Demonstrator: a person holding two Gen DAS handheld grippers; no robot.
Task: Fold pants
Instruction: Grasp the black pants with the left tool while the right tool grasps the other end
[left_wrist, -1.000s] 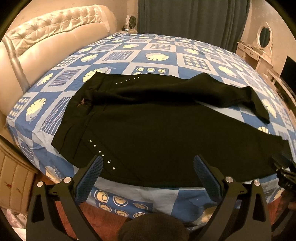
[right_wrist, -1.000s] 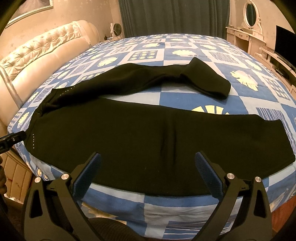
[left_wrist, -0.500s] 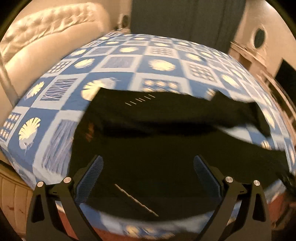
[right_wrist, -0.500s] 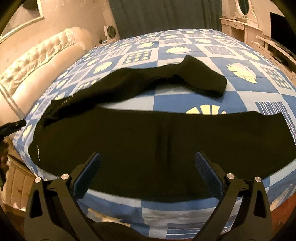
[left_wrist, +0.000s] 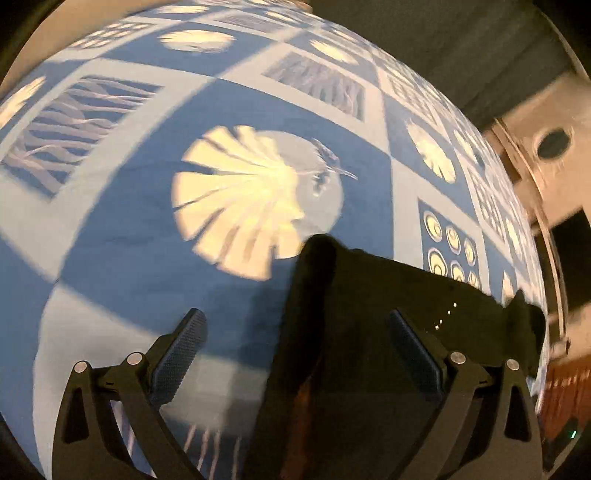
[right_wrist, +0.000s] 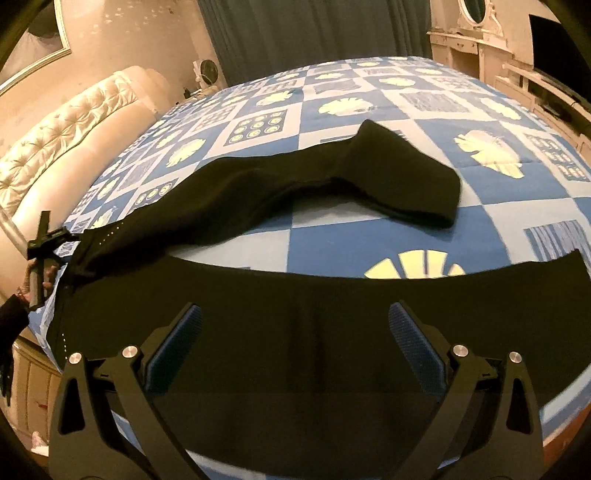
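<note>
Black pants (right_wrist: 258, 314) lie spread on the blue patterned bedspread (right_wrist: 351, 236), waist at the left, one leg along the near edge, the other leg (right_wrist: 388, 181) bent across farther back. My right gripper (right_wrist: 295, 343) is open and hovers over the near leg. My left gripper (left_wrist: 295, 343) is open, close above the waist corner of the pants (left_wrist: 369, 314); the corner lies between its fingers. The left gripper also shows in the right wrist view (right_wrist: 46, 243) at the waist's far left edge.
A tufted cream headboard (right_wrist: 74, 122) runs along the left. A dark curtain (right_wrist: 314, 33) hangs behind the bed. A white dresser with mirror (right_wrist: 476, 33) and a dark screen (right_wrist: 554, 40) stand at the right. The bed edge is right below my grippers.
My left gripper has swung left and dropped close to the waist corner; its view is blurred from motion. My right gripper has moved slightly closer over the near leg.
</note>
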